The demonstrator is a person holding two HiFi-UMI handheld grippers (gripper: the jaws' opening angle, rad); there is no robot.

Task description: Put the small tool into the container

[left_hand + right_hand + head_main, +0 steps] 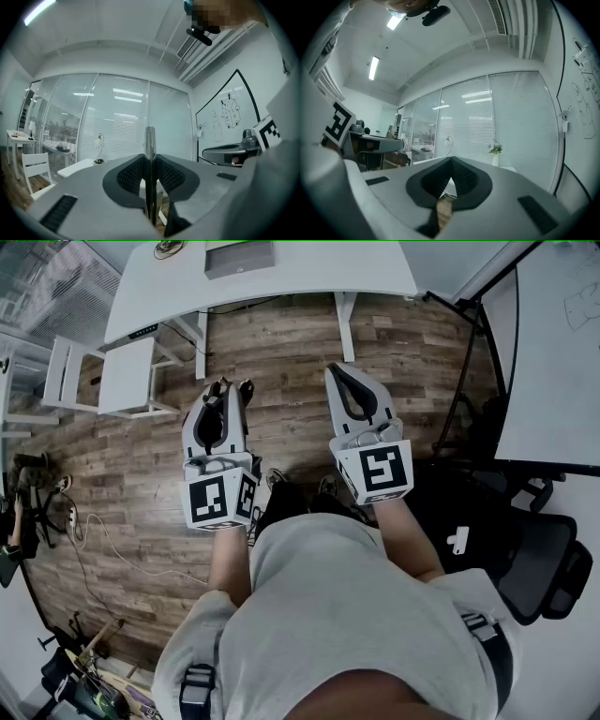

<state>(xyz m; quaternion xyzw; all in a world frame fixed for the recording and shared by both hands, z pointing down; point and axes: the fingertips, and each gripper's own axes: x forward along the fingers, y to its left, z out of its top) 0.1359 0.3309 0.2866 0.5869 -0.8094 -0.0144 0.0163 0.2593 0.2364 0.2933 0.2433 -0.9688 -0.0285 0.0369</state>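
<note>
A thin metal tool [149,140] stands upright between the pads of my left gripper [149,158], which is shut on it. In the head view the left gripper [231,387] is held in front of the person's torso, over the wooden floor, with a dark end of the tool showing at its tip. Beside it, my right gripper [339,369] is shut with its tips together and nothing between them; the right gripper view shows the same at the right gripper [451,160]. Both grippers point up and away. A grey box-like thing [240,259] lies on the white desk [319,273]; I cannot tell if it is the container.
A white chair [122,376] stands left of the desk. A black office chair [539,563] is at the right, under a whiteboard [562,352]. Cables [89,531] and clutter lie on the floor at the left. Glass walls with blinds [117,126] fill both gripper views.
</note>
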